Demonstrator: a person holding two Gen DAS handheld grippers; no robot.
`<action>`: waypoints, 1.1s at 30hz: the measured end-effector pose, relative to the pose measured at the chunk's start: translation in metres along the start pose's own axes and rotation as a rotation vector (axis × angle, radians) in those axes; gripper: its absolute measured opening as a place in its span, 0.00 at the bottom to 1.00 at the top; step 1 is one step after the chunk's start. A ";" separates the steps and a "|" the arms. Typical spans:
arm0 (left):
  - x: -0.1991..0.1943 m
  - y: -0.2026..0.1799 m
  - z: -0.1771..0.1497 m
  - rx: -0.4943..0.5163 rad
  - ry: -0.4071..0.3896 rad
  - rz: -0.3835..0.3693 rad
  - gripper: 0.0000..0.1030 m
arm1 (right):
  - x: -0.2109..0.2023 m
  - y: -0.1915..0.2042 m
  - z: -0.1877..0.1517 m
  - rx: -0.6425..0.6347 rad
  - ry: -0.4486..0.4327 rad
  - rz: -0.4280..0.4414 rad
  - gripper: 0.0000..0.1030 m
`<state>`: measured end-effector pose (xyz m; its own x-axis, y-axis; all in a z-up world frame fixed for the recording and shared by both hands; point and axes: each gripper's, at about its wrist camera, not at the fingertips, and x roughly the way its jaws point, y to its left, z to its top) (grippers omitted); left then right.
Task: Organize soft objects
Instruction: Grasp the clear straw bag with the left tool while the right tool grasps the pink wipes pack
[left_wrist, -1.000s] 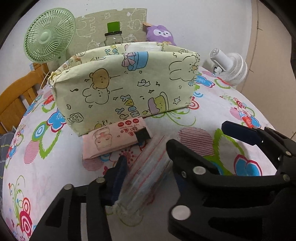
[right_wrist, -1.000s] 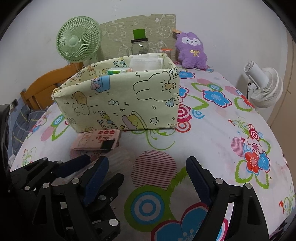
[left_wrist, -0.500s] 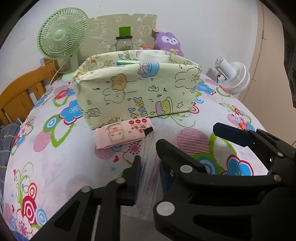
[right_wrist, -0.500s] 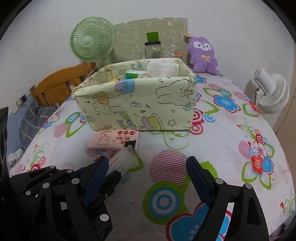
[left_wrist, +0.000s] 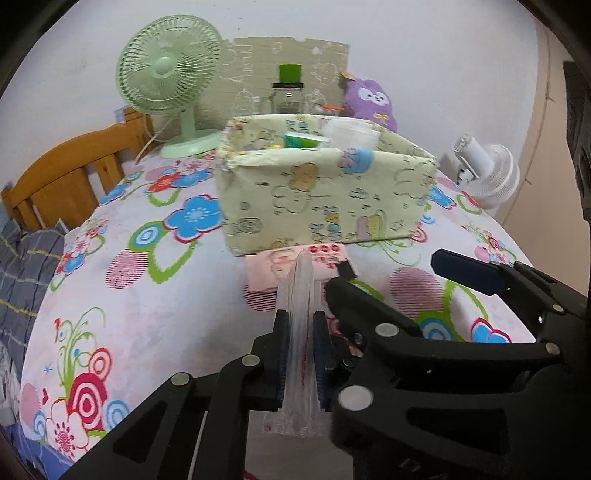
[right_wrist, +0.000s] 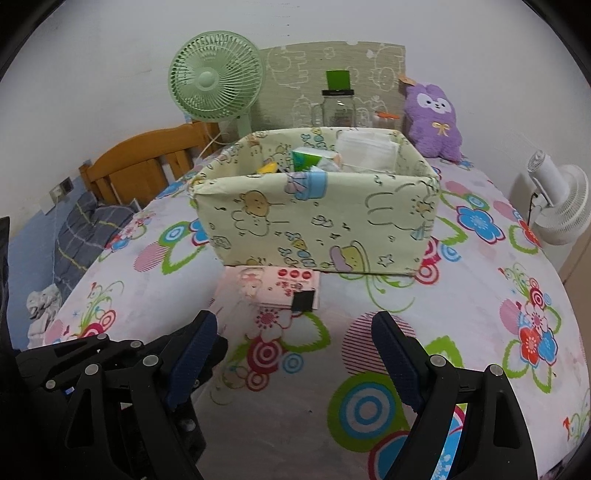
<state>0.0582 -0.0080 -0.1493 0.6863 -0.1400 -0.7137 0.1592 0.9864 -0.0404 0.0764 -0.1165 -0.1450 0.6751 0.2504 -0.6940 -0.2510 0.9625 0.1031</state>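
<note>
My left gripper (left_wrist: 300, 341) is shut on a clear plastic packet (left_wrist: 301, 295) with red print and holds it edge-up above the flowered bedsheet. A pink tissue pack (left_wrist: 291, 267) lies flat in front of the pale yellow cartoon-print fabric box (left_wrist: 325, 199); it also shows in the right wrist view (right_wrist: 271, 286). The box (right_wrist: 317, 229) holds a green pack (right_wrist: 308, 157) and white folded items (right_wrist: 365, 151). My right gripper (right_wrist: 295, 363) is open and empty, low over the sheet, to the right of the left one (right_wrist: 110, 384).
A green fan (right_wrist: 216, 83), a glass jar (right_wrist: 338, 107) and a purple plush toy (right_wrist: 432, 118) stand behind the box. A white fan (right_wrist: 557, 210) is at the right edge. A wooden bed frame (right_wrist: 147, 162) and grey bedding (right_wrist: 85, 229) are at the left.
My left gripper closed on the clear packet and lifted it off the sheet, turning it upright. Both grippers rose and drew back from the box.
</note>
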 end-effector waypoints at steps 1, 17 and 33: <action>0.001 0.003 0.001 -0.008 0.000 0.008 0.10 | 0.001 0.001 0.002 -0.005 0.000 0.003 0.85; 0.031 0.030 0.014 -0.089 0.030 0.069 0.10 | 0.043 0.010 0.026 -0.100 0.042 0.043 0.85; 0.043 0.038 0.024 -0.081 0.028 0.107 0.10 | 0.072 0.007 0.038 -0.078 0.096 0.119 0.85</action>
<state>0.1107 0.0214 -0.1648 0.6763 -0.0323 -0.7360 0.0272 0.9995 -0.0189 0.1497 -0.0878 -0.1671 0.5692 0.3476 -0.7451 -0.3806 0.9147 0.1360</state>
